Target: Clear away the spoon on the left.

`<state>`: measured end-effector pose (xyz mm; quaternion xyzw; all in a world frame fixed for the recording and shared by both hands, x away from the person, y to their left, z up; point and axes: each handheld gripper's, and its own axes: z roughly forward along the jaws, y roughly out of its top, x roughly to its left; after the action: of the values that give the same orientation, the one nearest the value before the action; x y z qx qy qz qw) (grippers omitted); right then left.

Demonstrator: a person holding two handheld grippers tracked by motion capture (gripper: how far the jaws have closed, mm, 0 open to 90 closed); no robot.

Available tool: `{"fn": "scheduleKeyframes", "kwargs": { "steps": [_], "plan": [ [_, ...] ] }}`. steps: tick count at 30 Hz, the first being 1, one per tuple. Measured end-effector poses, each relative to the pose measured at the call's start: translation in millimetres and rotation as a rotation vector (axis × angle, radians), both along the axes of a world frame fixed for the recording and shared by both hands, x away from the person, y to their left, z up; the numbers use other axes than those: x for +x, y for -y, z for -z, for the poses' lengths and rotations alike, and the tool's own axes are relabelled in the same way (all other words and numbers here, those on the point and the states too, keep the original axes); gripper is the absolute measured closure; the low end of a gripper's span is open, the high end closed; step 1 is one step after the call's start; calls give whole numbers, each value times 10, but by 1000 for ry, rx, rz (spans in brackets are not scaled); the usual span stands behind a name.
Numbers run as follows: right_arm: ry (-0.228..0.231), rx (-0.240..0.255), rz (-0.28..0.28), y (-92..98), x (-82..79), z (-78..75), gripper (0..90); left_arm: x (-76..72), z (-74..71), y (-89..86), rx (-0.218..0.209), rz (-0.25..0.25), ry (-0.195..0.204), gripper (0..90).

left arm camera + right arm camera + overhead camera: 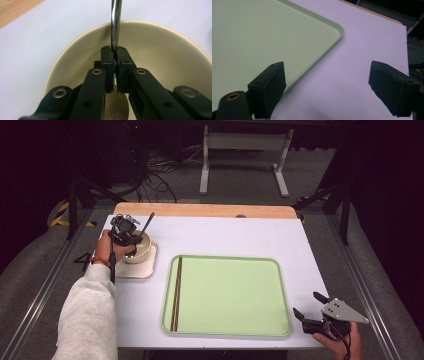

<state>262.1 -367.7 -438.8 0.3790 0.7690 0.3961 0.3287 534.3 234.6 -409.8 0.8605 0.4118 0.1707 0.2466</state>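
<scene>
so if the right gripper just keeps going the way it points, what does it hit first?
Probably nothing: the right gripper, jaws open, points across bare white table cover. The green tray lies just beside that line, though depth is unclear.

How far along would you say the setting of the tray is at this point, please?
Done: a pair of chopsticks already lies along the left edge of the green tray. In hand: the left hand-held gripper is shut on the metal handle of a spoon standing in the cream bowl. Left: spoon and bowl sit off the tray, and the right hand-held gripper waits open beside it.
</scene>
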Motion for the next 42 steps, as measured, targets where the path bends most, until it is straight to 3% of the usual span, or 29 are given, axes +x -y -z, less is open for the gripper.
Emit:
{"fn": "scheduleKeyframes", "kwargs": {
  "steps": [4, 11, 18, 25, 33, 42],
  "plan": [
    [5, -1, -1, -4, -5, -8, 146, -48, -86, -48, -34, -9, 48, 866],
    [10, -2, -1, -3, -10, -19, 146, -130, -203, -85, -66, -12, 83, 866],
    [16, 0, -2, 0, -11, -26, 146, -251, -380, -96, -118, 13, 135, 868],
    [22, -4, -5, -14, -16, -40, 146, -392, -506, -39, -160, 46, 153, 869],
    [25, -7, -10, -32, -15, -47, 146, -617, -645, 103, -230, 107, 172, 869],
    [31, -5, -18, -57, -9, -56, 146, -958, -739, 368, -234, 225, 183, 870]
  ]
}}
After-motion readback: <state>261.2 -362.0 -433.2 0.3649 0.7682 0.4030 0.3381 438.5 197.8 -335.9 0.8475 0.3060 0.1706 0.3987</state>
